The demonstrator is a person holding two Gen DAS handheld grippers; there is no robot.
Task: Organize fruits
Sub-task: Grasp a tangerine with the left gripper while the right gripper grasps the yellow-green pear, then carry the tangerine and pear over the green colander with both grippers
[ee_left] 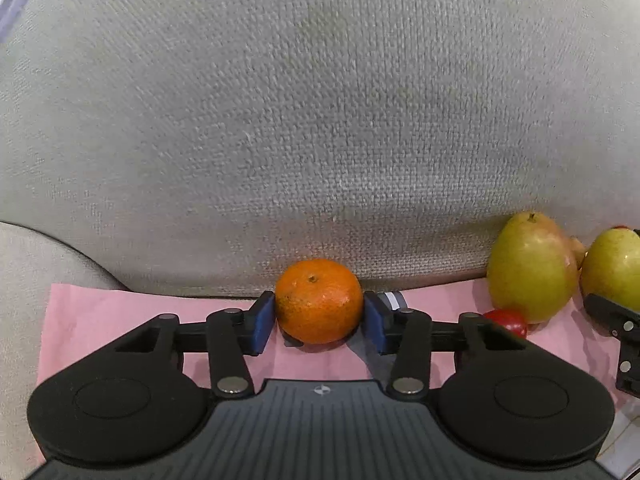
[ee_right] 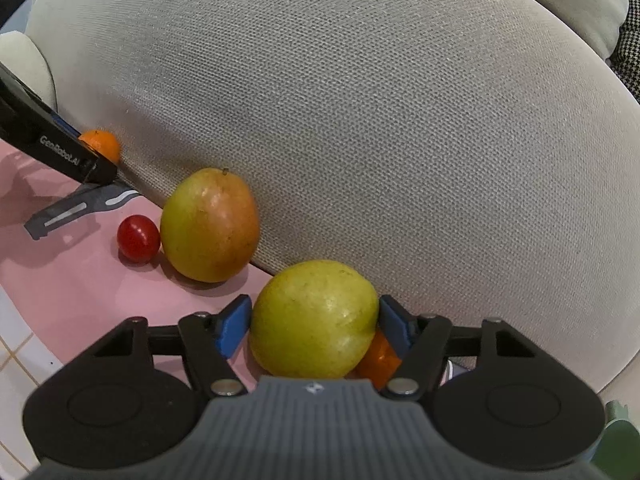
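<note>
An orange mandarin [ee_left: 319, 300] sits on a pink mat [ee_left: 120, 320] against a grey cushion. My left gripper [ee_left: 320, 312] has a blue pad touching each side of it. In the right wrist view a yellow-green pear [ee_right: 314, 320] lies between the blue pads of my right gripper [ee_right: 314, 322], both of them in contact with it. An orange fruit [ee_right: 376, 360] is partly hidden under that pear. A second, red-blushed pear [ee_right: 210, 226] and a cherry tomato [ee_right: 138, 238] lie to the left of it on the mat.
The grey woven cushion [ee_right: 400, 120] rises right behind the fruit. A grey tool [ee_right: 80, 210] lies on the mat by the left gripper's finger [ee_right: 60, 148]. White tiles [ee_right: 12, 360] border the mat at the lower left. A green object [ee_right: 616, 440] shows at the lower right.
</note>
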